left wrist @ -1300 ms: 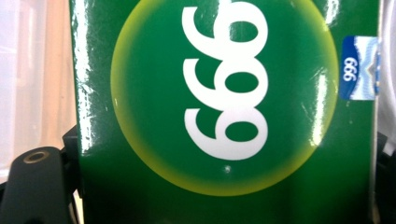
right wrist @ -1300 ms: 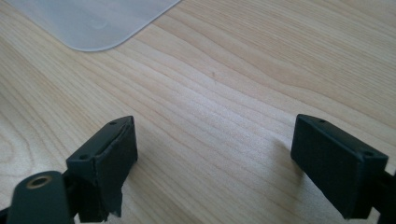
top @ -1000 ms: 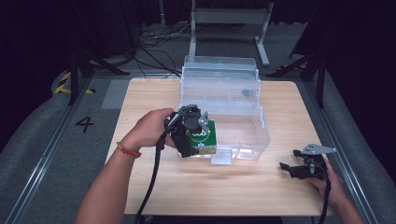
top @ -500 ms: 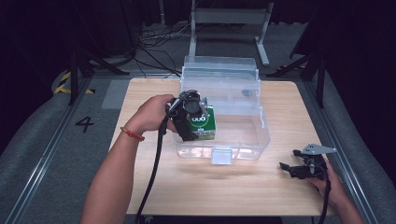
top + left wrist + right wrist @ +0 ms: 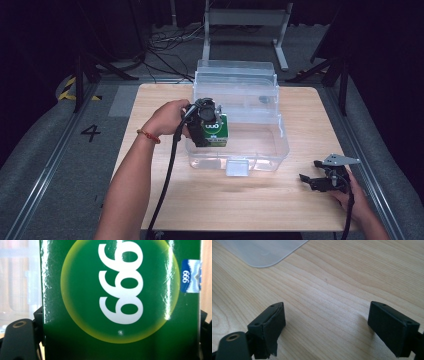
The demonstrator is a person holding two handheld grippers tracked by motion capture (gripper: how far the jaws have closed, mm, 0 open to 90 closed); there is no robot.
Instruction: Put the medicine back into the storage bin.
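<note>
A green carton [image 5: 216, 131] printed with a white "999" in a yellow circle is clamped between the jaws of my left gripper [image 5: 205, 125]. It hangs at the left end of the clear plastic bin [image 5: 265, 152], just inside the bin's left wall. Whether it touches the bin's floor I cannot tell. In the left gripper view the carton [image 5: 120, 300] stands close before the camera, with the black jaws pressed on both its sides. My right gripper [image 5: 314, 181] rests low on the wooden table [image 5: 150, 105] at the front right, open; between its pads [image 5: 270, 322] is only bare wood.
The bin's clear lid [image 5: 235, 75] stands open at the back. A small latch tab [image 5: 236, 167] sticks out of the bin's front wall. A rounded clear corner of the bin [image 5: 262, 250] lies ahead of the right gripper. Dark floor and stand legs surround the table.
My left hand has carried the green carton away from the person, from the bin's front left corner to over its left end, and slightly lower. The right gripper has not moved.
</note>
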